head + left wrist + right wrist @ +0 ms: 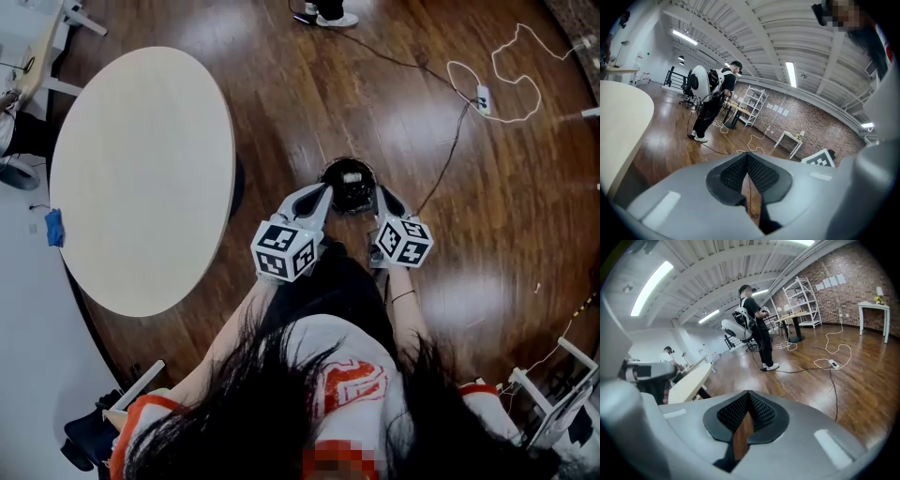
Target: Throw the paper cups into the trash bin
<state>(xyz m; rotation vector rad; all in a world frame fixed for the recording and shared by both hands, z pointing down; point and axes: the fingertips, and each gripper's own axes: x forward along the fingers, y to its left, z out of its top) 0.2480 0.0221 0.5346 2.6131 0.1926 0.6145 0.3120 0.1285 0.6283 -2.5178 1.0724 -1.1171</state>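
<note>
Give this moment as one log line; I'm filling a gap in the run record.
left gripper: shut, empty | right gripper: shut, empty | trash bin: on floor between grippers | round table: bare

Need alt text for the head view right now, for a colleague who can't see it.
The left gripper and right gripper, both shut and empty, flank a dark bin on the wood floor. A round table stands to their left; a cable trails off beyond.

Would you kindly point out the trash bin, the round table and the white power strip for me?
trash bin [364, 195], head view, dark inner wall.
round table [141, 178], head view, bare tabletop.
white power strip [483, 98], head view, middle of its body.
</note>
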